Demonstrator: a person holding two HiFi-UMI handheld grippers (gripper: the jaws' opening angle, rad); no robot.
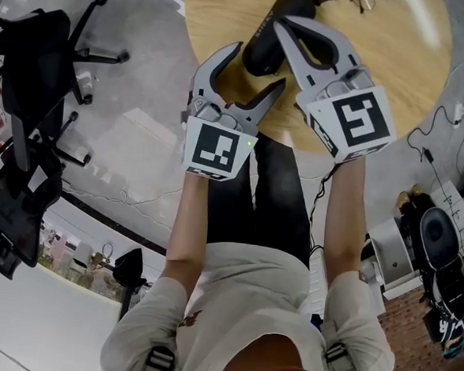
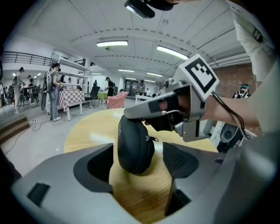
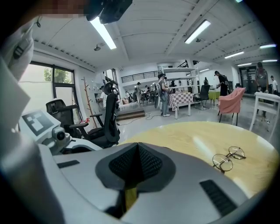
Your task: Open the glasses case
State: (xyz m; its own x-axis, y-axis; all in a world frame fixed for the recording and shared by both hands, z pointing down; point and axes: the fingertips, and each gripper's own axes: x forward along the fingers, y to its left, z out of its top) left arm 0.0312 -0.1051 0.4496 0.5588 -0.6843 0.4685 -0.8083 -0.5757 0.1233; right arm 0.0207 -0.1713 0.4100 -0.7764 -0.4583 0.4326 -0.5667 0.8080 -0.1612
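On the table (image 1: 399,65), close to its near edge, the case (image 1: 262,44) stands on end between the left gripper's (image 1: 259,64) wide-open jaws, clear of both pads. The right gripper (image 1: 281,24), jaws shut and empty, lies across its top. The left should probably clamp squarely on the sides before anything works the zip (image 2: 152,139).
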